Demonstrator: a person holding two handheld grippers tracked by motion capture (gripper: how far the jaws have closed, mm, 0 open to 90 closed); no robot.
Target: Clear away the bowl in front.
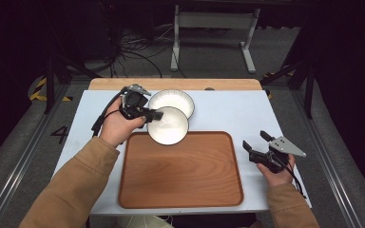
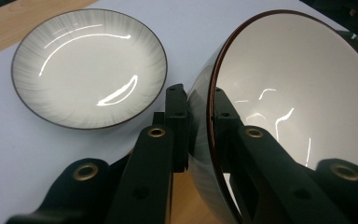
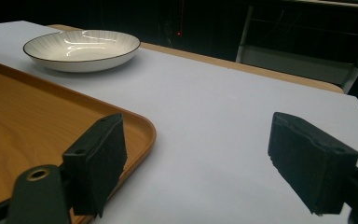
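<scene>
High view: the bowl [image 1: 168, 125] hangs over the far edge of the wooden tray [image 1: 180, 171], toward its far left corner, lifted and tilted so its white inside faces partly up and toward the tray. The left gripper [image 1: 153, 115] is clamped on its rim, one jaw inside and one outside; the left gripper view shows the dark rim [image 2: 213, 98] pinched between the two jaws, which explains why the bowl sits on edge there. A rim pinch like this probably suits carrying it across to set it down on the tray. Just behind it, a second dish, a shallow plate [image 1: 171, 102], rests flat on the white table [image 1: 228, 114] near the far edge, clear of the tray. The right gripper [image 1: 256, 141] hovers beside the tray's right edge with its jaws wide apart and nothing between them, likely waiting its turn.
</scene>
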